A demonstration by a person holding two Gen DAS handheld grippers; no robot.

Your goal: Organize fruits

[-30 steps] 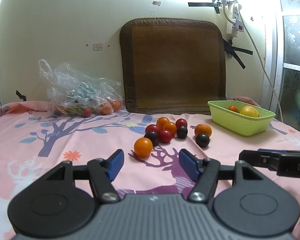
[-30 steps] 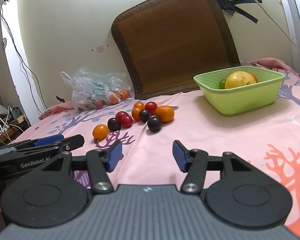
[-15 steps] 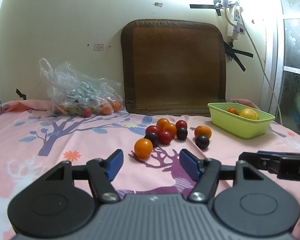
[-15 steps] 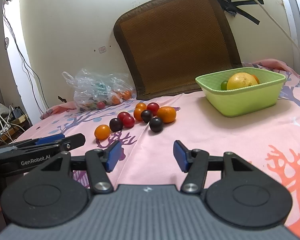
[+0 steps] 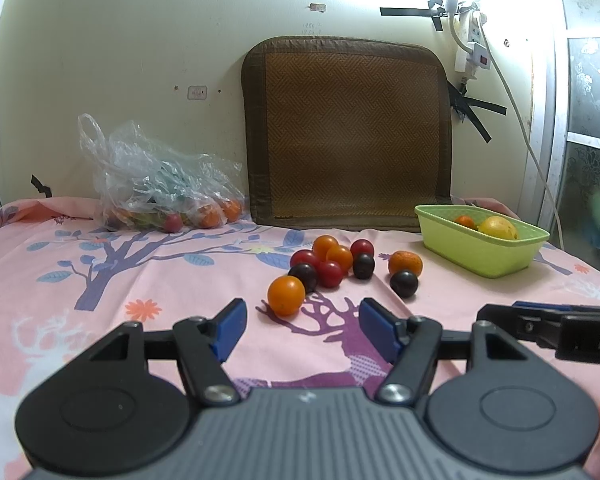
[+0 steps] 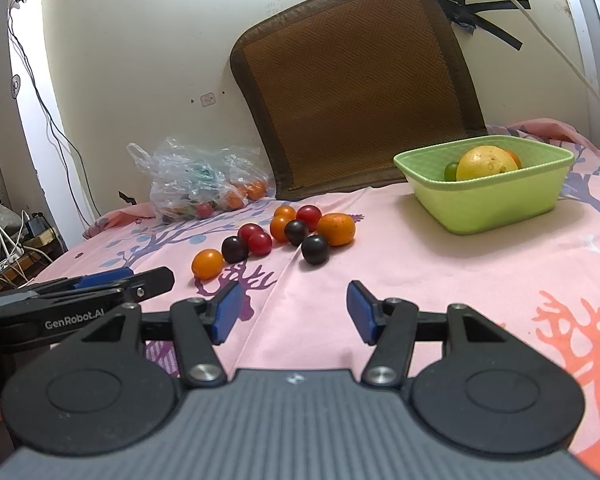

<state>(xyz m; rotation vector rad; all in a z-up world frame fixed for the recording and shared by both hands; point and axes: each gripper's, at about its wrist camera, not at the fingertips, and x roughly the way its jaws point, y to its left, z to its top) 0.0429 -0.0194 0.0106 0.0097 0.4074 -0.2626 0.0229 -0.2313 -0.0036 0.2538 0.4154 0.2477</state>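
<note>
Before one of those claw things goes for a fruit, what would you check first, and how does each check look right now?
1. Left gripper open and holding nothing: ok.
2. Right gripper open and holding nothing: ok.
3. Nearest fruit, the orange tomato, lies apart enough from the cluster to grasp: ok, though a dark plum sits just behind it.
4. Green basket has room: ok; a yellow fruit and a few small ones fill only part.
5. Path from fruit pile to basket is free of things: ok, only bedsheet between.
6. Whether fruit will roll on the soft sheet: cannot tell.
</note>
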